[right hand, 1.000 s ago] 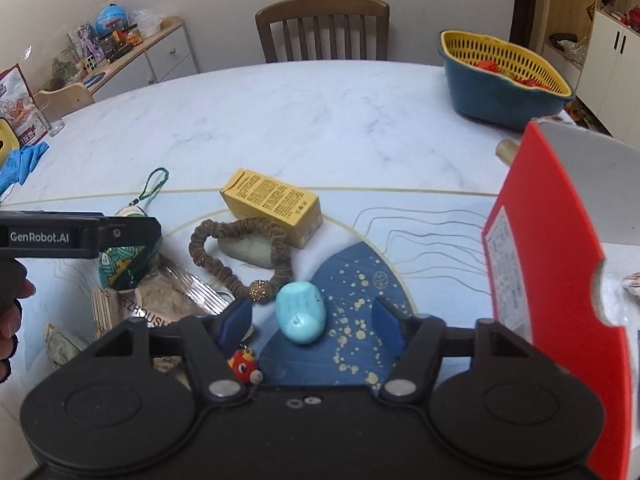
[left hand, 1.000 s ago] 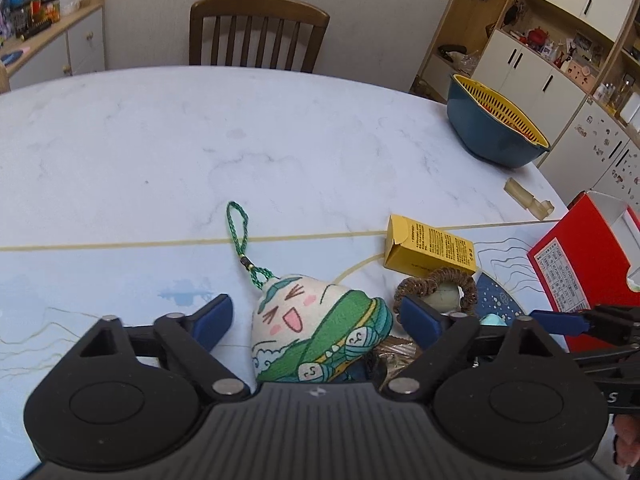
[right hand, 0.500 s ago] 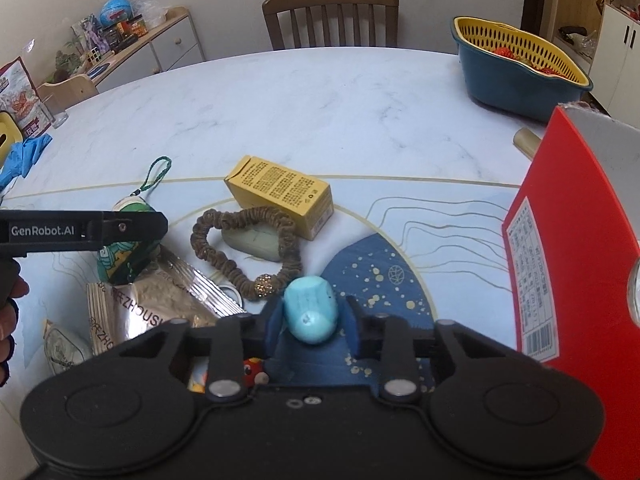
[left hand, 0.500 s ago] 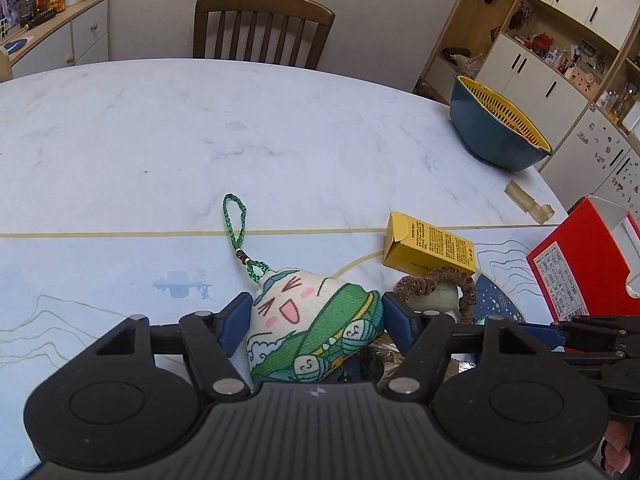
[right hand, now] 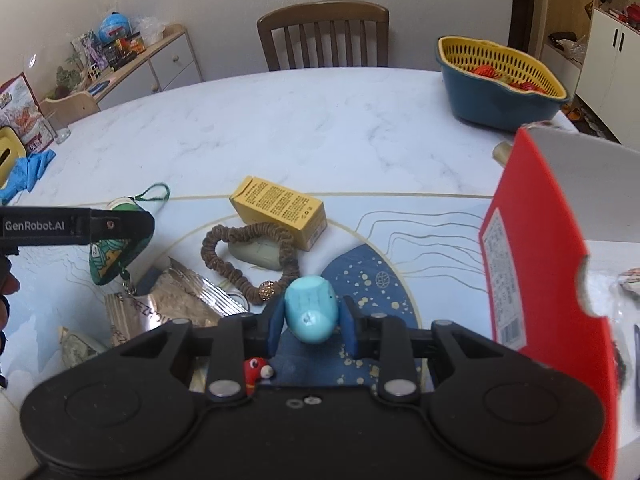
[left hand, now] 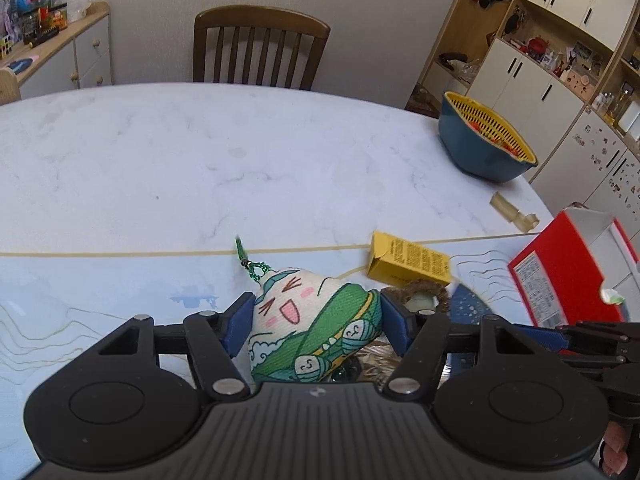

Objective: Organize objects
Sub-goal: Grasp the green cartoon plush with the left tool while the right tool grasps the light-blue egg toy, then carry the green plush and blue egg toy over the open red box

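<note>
Left claw [left hand: 316, 322] just closed across the soft, squashable plush charm [left hand: 310, 330], probably clear of the worktop [left hand: 240, 168]; right claw [right hand: 311, 322] nearly shut round the smooth, hard-looking turquoise egg [right hand: 311, 314], best held mid-body.

A white marbled tabletop [left hand: 168, 160] fills the room's middle, with a wooden slat-back chair [left hand: 260, 46] pushed in at its far side against a plain pale wall [left hand: 360, 8]. A low sideboard [right hand: 160, 64] stands left; tall white cupboards [left hand: 560, 40] with open shelves line the right.
</note>
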